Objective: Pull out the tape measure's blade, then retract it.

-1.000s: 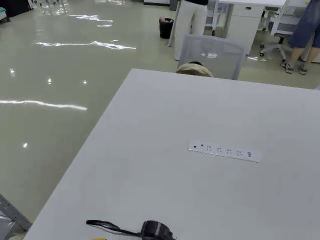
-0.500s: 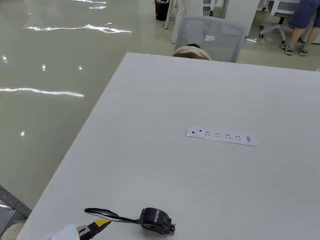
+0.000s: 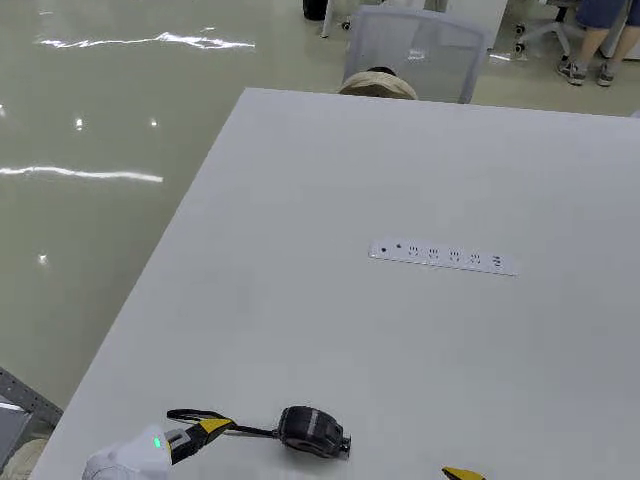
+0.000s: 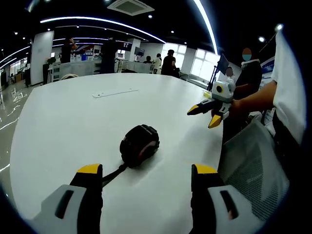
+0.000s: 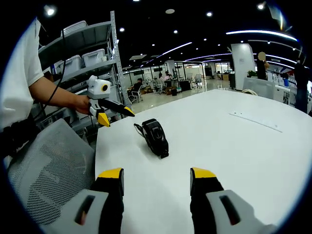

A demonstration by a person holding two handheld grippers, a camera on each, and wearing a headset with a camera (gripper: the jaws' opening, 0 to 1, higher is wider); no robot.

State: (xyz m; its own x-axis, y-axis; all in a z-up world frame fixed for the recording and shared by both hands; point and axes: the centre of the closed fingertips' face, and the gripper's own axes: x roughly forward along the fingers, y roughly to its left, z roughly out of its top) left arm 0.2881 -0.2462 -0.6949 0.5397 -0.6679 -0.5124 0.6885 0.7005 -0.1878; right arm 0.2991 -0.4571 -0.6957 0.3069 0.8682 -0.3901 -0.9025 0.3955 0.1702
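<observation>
Two tongs: left tongs (image 4: 145, 170) and right tongs (image 5: 156, 173) both spread, empty
Tape measure (image 4: 140, 144): loose on counter (image 3: 400, 350)
Risk: unpinned, it could skid under the first pull

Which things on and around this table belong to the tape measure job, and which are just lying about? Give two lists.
Belongs to the job:
tape measure
left gripper
right gripper

Just lying about:
socket strip
mesh chair

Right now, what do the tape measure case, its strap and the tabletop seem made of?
The tape measure case looks like black rubbery plastic, dull sheen. The strap: thin, limp black cord or webbing, unclear which. The tabletop: white, smooth, matte, likely laminate.
</observation>
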